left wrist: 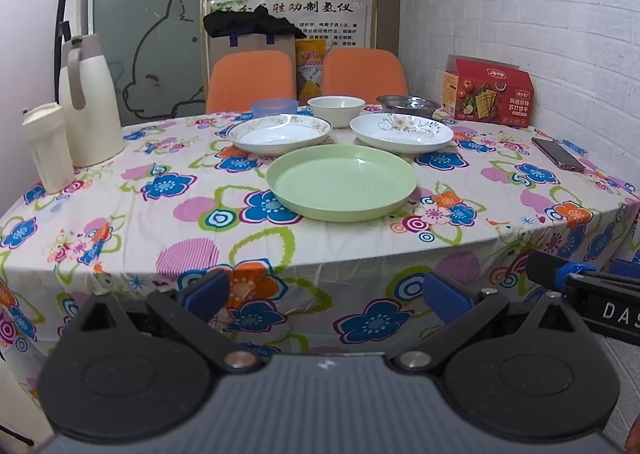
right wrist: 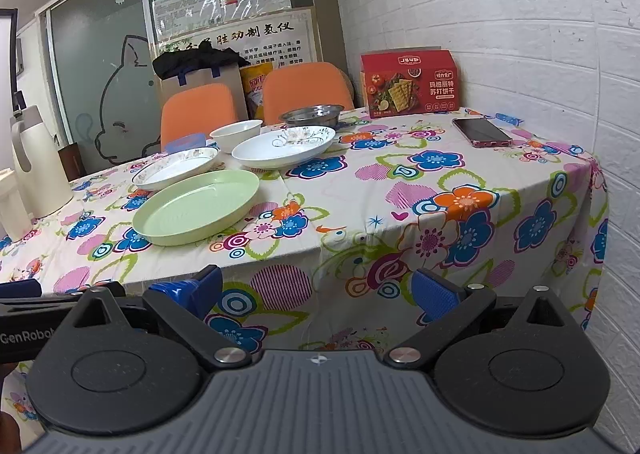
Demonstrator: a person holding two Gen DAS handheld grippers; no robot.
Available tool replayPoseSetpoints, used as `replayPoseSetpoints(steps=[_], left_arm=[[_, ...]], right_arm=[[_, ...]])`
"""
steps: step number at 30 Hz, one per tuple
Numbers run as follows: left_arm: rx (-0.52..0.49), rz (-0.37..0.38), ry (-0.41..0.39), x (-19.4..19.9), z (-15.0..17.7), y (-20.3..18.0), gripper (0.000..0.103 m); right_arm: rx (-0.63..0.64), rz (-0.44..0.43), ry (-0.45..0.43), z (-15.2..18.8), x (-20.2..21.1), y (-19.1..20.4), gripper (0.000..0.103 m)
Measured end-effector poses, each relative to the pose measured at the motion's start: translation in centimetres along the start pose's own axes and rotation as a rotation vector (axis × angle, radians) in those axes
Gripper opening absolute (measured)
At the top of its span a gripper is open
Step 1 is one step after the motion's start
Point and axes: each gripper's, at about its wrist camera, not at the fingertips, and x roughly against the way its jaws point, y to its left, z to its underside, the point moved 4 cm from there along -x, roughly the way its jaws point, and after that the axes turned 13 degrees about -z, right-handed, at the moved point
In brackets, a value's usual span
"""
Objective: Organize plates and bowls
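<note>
- A floral tablecloth is covering the table, white brick wall at 3 o'clock.
- Cream jugs are standing at 9 o'clock.
- The left gripper is hovering short of the table edge, jaws spread, gripping nothing.
- The green plate is lying at 12 o'clock; two white plates and three bowls are sitting beyond.
- The right gripper is hanging likewise, jaws apart.
- A phone is lying at 2 o'clock.

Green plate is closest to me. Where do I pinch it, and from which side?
Take the green plate by its near rim, coming in low from the table's front edge. It lies flat and alone, its raised lip facing both open grippers, and nothing stands between. One of the fingers should probably go over the lip and one under it. The far rim sits close to the two white plates.
</note>
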Motion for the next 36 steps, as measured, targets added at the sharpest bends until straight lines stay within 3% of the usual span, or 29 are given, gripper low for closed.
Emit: replayPoseSetpoints(steps=[15, 21, 24, 28, 36], left_arm=[[0.002, -0.010, 0.011, -1.1, -0.3, -0.1, 0.103], [-0.025, -0.025, 0.018, -3.8, -1.4, -0.5, 0.103], [-0.009, -0.014, 0.057, -5.6, -2.1, -0.2, 0.103], [-0.004, -0.028, 0.076, -7.6, -3.1, 1.0, 0.103], [0.116, 0.031, 0.218, -14.1, -6.7, 5.0, 0.103]], right_arm=[[-0.001, -0.017, -0.002, 0.0, -0.2, -0.2, 0.089], [0.006, -0.051, -0.135, -1.1, 0.9, -0.7, 0.089], [0.000, -0.120, -0.186, -1.9, 0.3, -0.9, 0.089], [0.027, -0.148, -0.022, -3.0, -4.3, -0.3, 0.089], [0.081, -0.230, 0.102, -5.6, -11.9, 1.7, 0.089]])
